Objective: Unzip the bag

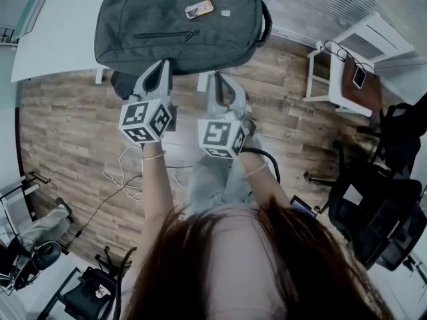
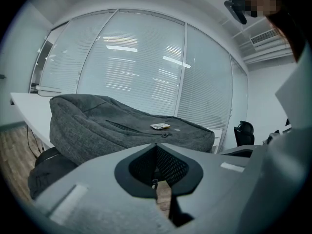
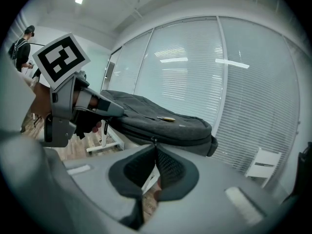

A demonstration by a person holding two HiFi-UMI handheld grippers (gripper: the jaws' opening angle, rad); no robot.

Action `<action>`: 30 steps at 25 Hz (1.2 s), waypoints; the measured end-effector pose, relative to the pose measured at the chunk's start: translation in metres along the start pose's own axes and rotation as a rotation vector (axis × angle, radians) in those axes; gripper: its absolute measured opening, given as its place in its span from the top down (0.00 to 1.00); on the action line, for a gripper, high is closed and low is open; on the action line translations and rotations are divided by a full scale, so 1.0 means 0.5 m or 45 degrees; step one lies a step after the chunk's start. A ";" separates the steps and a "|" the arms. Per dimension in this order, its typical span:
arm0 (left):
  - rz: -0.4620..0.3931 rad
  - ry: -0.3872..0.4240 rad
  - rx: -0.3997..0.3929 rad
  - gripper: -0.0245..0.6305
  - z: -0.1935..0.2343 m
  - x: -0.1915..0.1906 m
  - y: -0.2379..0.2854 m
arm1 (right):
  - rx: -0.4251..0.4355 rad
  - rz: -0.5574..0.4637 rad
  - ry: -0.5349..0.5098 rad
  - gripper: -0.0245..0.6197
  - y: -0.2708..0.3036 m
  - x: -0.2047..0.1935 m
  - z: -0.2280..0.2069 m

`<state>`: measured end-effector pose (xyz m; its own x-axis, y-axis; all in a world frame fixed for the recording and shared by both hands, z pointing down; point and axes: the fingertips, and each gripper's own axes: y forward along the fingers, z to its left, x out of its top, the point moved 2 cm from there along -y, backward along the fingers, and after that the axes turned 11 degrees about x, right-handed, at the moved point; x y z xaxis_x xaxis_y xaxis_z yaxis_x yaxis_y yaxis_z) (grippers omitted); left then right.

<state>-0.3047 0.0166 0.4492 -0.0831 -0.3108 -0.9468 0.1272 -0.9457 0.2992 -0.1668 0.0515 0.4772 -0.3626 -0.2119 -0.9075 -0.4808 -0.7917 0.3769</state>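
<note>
**Both claws shut, just short of the bag**

The white tabletop [image 1: 50, 42] fills the top left of your head view, above the wooden floor [image 1: 67, 132]. The grey bag [image 1: 180, 25] lies flat on it, front side up, at the tabletop's near edge and over its right end; its lower rim reaches that near edge. The front pocket's zip [image 1: 165, 35] runs across the bag's face and is closed.

You hold both claws side by side in front of the bag's near rim, pointing at it. Your left claw [image 1: 162, 69] has its jaws pressed together with nothing between them, and its tip is just beside the rim. Your right claw [image 1: 218, 80] is likewise pressed together and pinches nothing. Its tip lines up with the bag's side seam in the right gripper view, but whether it touches there cannot be told.

A small flat object [image 1: 199, 9] rests on top of the bag, near its far edge and beyond the zip.
</note>
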 end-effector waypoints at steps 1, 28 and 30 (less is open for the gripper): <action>-0.001 0.001 0.004 0.95 0.000 0.000 -0.001 | 0.004 0.000 -0.002 0.95 -0.001 0.000 -0.003; -0.017 0.018 0.107 0.95 -0.001 0.000 0.001 | 0.085 0.033 -0.066 0.95 -0.021 -0.017 -0.099; -0.017 0.018 0.114 0.95 -0.001 -0.001 0.001 | 0.090 0.034 -0.073 0.95 -0.021 -0.019 -0.106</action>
<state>-0.3043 0.0164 0.4495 -0.0704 -0.2971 -0.9523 0.0376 -0.9547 0.2950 -0.1159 0.0313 0.4720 -0.4203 -0.1973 -0.8857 -0.5250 -0.7432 0.4147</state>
